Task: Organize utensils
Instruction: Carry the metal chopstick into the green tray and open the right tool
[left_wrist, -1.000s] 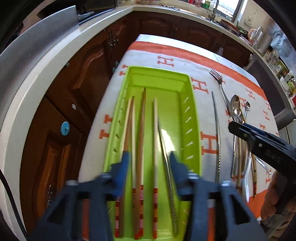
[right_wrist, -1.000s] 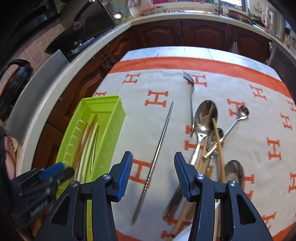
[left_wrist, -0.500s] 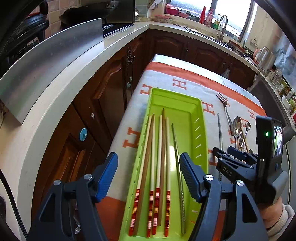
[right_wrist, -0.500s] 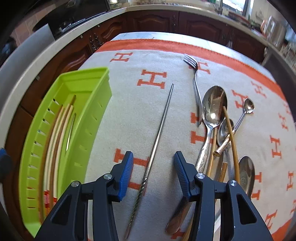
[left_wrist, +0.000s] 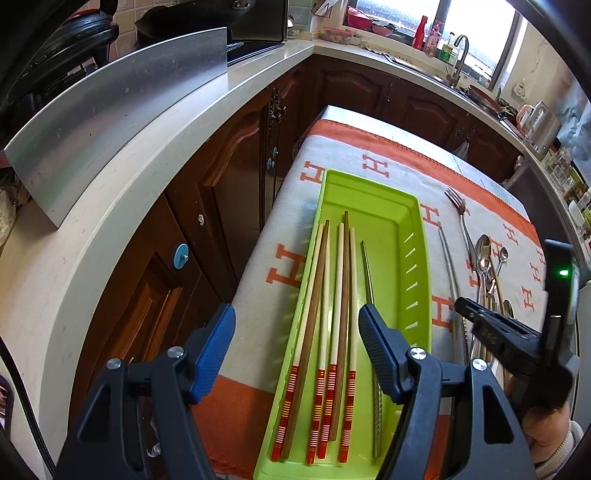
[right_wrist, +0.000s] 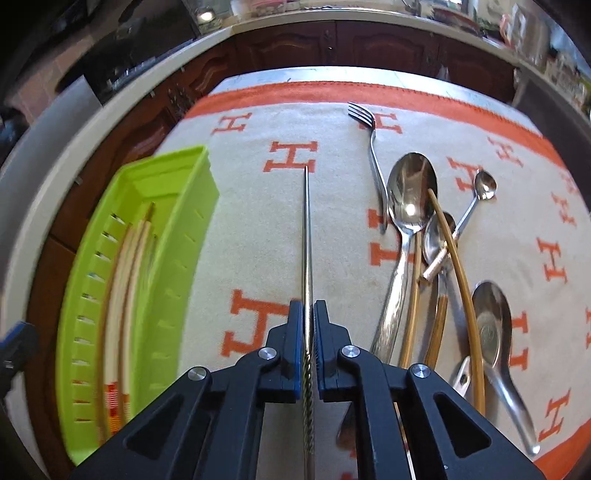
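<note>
thin steel chopstick (right_wrist: 306, 236) lies on the orange-and-cream H-patterned cloth (right_wrist: 258, 229), between lime-green slotted plastic tray (right_wrist: 177, 236) and spoon pile (right_wrist: 413, 206) | right gripper (right_wrist: 307, 314) clamped on its twisted end | left gripper (left_wrist: 295, 332) jaws apart, empty, over tray's wooden chopsticks (left_wrist: 332, 295)

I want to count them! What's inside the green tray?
Inside the green tray lie five wooden chopsticks with striped red ends and one metal chopstick. The left gripper hides part of the near end.
</note>
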